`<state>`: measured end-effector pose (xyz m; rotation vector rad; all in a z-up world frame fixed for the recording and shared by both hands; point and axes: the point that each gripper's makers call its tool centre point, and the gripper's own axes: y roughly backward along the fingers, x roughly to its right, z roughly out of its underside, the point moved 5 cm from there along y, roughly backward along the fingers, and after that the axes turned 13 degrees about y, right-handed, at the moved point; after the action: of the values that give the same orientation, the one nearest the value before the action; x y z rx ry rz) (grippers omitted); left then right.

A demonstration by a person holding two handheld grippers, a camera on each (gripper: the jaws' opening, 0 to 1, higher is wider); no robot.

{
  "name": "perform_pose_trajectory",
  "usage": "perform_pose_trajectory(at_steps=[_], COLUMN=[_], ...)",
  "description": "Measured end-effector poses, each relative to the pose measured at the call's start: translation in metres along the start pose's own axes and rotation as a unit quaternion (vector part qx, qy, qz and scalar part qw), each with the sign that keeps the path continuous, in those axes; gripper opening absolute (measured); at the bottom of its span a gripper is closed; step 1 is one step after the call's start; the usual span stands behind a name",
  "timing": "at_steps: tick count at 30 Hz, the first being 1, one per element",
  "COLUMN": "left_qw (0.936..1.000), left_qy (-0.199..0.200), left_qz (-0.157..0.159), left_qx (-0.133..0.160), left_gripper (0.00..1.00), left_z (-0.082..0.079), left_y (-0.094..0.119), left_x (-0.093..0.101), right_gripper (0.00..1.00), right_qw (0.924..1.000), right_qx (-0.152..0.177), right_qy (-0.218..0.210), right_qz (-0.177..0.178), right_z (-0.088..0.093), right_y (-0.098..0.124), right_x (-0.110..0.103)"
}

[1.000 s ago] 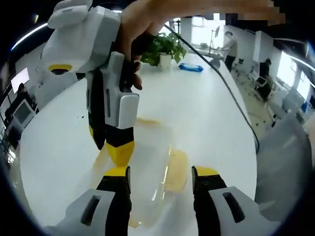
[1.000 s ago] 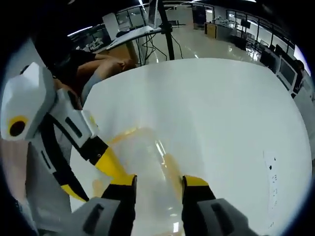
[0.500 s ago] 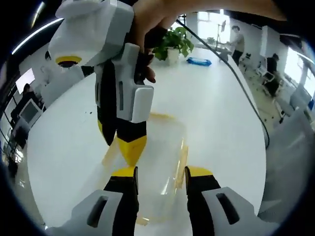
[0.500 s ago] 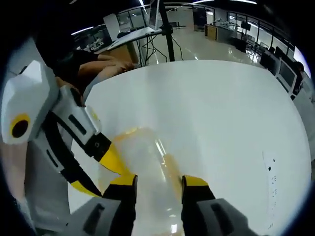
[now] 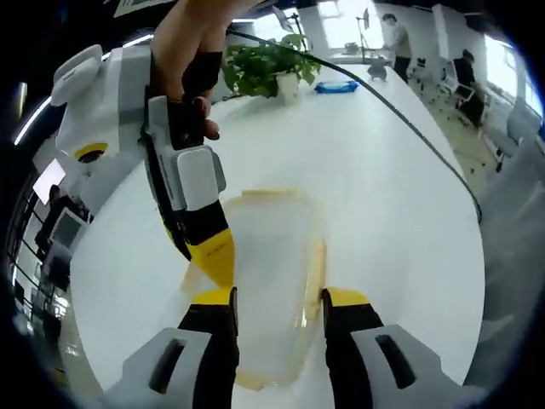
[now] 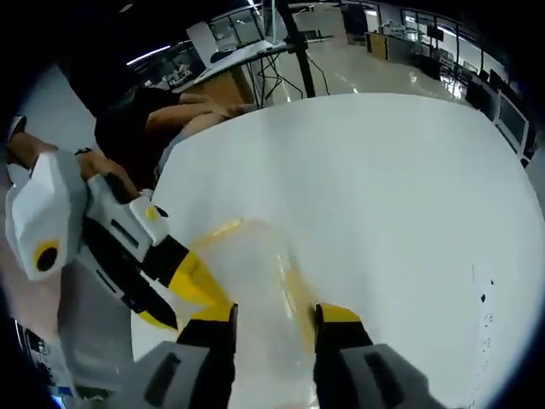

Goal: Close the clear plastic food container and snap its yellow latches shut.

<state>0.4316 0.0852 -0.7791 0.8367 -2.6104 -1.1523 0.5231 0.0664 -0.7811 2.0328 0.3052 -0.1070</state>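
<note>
In the left gripper view, the left tool [image 5: 277,298] rises from the bottom with its yellow-tipped jaws apart, one on each side of the near end of the clear food container [image 5: 268,256], which lies flat on the white worktop [image 5: 375,187]. Whether the jaws touch its walls cannot be told. A yellow latch [image 5: 317,268] runs along the container's right edge.

In the right gripper view, the right tool [image 6: 274,313] likewise stands with jaws apart on either side of the container [image 6: 255,273], with the left tool coming in beside it from the left.

Seen from the left gripper view, the right tool points steeply down, its yellow tips against the container's left side, gripped from above by a hand [image 5: 183,51].

Farther off stand a potted plant [image 5: 260,68] and a blue object [image 5: 335,86]. No writing can be read.
</note>
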Motion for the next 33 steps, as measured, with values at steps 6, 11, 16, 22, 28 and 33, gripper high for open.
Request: perform_pose_trajectory(at_steps=[6, 11, 16, 22, 28, 33], left_qw=[0.9999, 0.9998, 0.9999, 0.9970, 0.9966, 0.9946], left_qy=[0.005, 0.002, 0.001, -0.053, -0.048, -0.065], left_qz=[0.004, 0.019, 0.013, -0.045, -0.044, -0.059], left_qx=[-0.011, -0.010, -0.004, 0.034, 0.051, 0.056], left_gripper=[0.35, 0.36, 0.36, 0.36, 0.35, 0.34], left_z=[0.000, -0.003, 0.000, 0.003, 0.005, 0.002], left_y=[-0.001, -0.005, -0.005, -0.010, -0.009, -0.009], left_x=[-0.001, 0.001, 0.002, 0.011, 0.012, 0.012], right_gripper=[0.31, 0.29, 0.29, 0.31, 0.31, 0.32], right_qw=[0.9993, 0.9959, 0.9966, 0.9989, 0.9989, 0.9984], right_qx=[0.002, -0.036, -0.033, 0.021, 0.025, 0.033], right_qy=[-0.012, -0.028, -0.021, -0.028, -0.038, -0.041], right_qz=[-0.036, -0.078, -0.072, -0.032, -0.009, 0.021], right_z=[0.000, 0.002, -0.001, 0.000, -0.002, 0.000], right_y=[-0.003, -0.005, -0.006, -0.005, -0.004, -0.003], right_x=[0.004, 0.001, 0.001, -0.003, -0.005, -0.007])
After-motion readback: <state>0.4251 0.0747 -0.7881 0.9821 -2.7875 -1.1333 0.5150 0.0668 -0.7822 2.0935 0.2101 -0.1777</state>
